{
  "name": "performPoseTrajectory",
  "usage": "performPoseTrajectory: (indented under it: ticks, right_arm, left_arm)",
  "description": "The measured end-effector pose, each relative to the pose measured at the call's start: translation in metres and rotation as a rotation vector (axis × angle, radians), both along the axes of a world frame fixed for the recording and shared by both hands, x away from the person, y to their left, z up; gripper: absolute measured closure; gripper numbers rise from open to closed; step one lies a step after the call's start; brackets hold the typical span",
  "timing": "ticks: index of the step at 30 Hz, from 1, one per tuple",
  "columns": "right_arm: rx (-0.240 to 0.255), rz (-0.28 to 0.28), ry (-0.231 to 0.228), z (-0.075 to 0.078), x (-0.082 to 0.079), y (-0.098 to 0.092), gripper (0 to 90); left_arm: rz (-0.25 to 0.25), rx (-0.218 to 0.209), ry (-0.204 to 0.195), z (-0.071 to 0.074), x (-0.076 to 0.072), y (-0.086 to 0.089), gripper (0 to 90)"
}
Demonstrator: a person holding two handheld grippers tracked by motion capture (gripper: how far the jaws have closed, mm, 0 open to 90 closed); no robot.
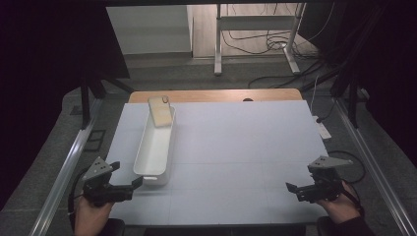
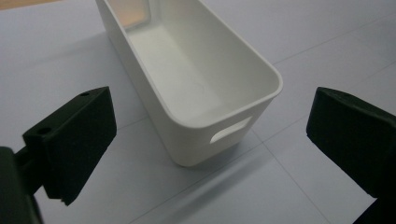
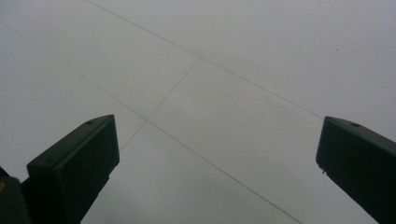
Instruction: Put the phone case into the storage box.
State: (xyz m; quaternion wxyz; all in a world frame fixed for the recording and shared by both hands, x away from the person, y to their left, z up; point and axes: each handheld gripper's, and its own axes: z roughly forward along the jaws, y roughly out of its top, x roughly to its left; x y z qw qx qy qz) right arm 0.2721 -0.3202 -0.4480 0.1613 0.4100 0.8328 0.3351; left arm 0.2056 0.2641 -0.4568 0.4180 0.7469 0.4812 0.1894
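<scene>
Left gripper (image 1: 129, 187) sits at the near left edge of the white surface (image 1: 236, 147), held in the person's left hand (image 1: 91, 216). Fingers (image 2: 74, 140) wide apart, holding nothing, touching nothing. In the left gripper view the near end of the bin shows between them, just ahead, with a gap to each finger.

White bin (image 1: 156, 147) stands upright on the surface, long and narrow, near end just beside the left gripper and far end toward the back left. Handle slot (image 2: 231, 129) cut in its near end wall. Inside near half bare. Tan flat object (image 1: 161, 112) leans at the far end of the bin, top sticking over the rim; what it is, can't tell.

Middle of surface bare, thin grid lines. Strip of wooden tabletop (image 1: 216, 95) beyond the far edge. Cables and a metal stand (image 1: 255, 39) on the floor behind.

Right gripper (image 1: 294, 191) at the near right corner, in the right hand (image 1: 342, 209), well apart from the bin. Fingers (image 3: 77, 163) spread wide, nothing between them, bare surface below.
</scene>
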Motion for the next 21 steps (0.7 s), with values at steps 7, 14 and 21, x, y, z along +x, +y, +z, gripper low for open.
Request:
performPoseTrajectory:
  ticks: [7,14,21]
  right_arm:
    - [0.000,0.000,0.000,0.0000,0.0000,0.0002,0.0]
    - [-0.001,0.000,0.000,0.0000,0.0001,0.0003,0.0]
    - [-0.001,0.000,-0.001,0.0001,0.0000,0.0003,0.0]
  left_arm:
    - [-0.001,0.014,0.007,-0.0034,-0.0029,0.0008,1.5]
    - [-0.008,0.023,0.032,-0.0084,-0.0051,0.0000,0.6]
    - [-0.013,0.016,0.030,-0.0093,-0.0056,0.0006,0.6]
